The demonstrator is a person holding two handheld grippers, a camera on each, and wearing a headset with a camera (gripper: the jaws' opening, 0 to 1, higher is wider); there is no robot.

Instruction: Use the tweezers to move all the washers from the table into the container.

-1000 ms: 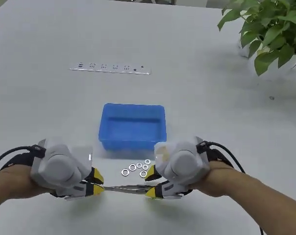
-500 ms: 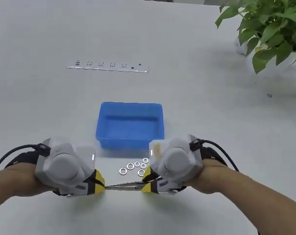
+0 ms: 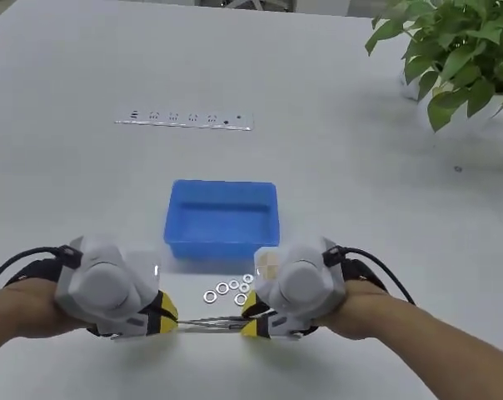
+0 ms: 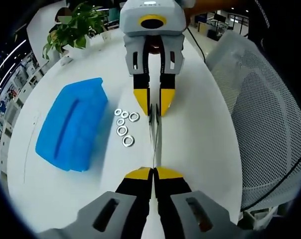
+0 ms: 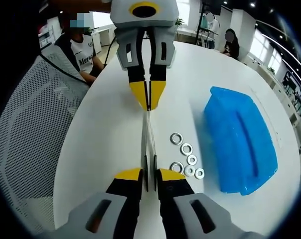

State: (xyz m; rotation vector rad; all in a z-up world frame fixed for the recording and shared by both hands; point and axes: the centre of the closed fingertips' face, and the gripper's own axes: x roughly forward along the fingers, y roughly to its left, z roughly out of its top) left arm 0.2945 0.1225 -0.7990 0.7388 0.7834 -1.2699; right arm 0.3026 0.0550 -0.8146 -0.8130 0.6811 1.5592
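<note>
- The left gripper (image 4: 153,174) and right gripper (image 5: 149,174) face each other low over the white table (image 3: 335,167), each set of fingers pinching one end of the tweezers (image 3: 208,321).
- A cluster of washers (image 3: 226,288) lies on the table just beside the tweezers, between them and the blue container (image 3: 222,218).

- The washers (image 3: 229,288) lie clustered on the table (image 3: 360,183), just before the container (image 3: 223,217).
- The tweezers (image 3: 208,322) span nearer still, apparently resting on the table, between the left gripper (image 3: 166,315) and the right gripper (image 3: 250,319).
- A power strip (image 3: 185,119) lies behind the container.
</note>
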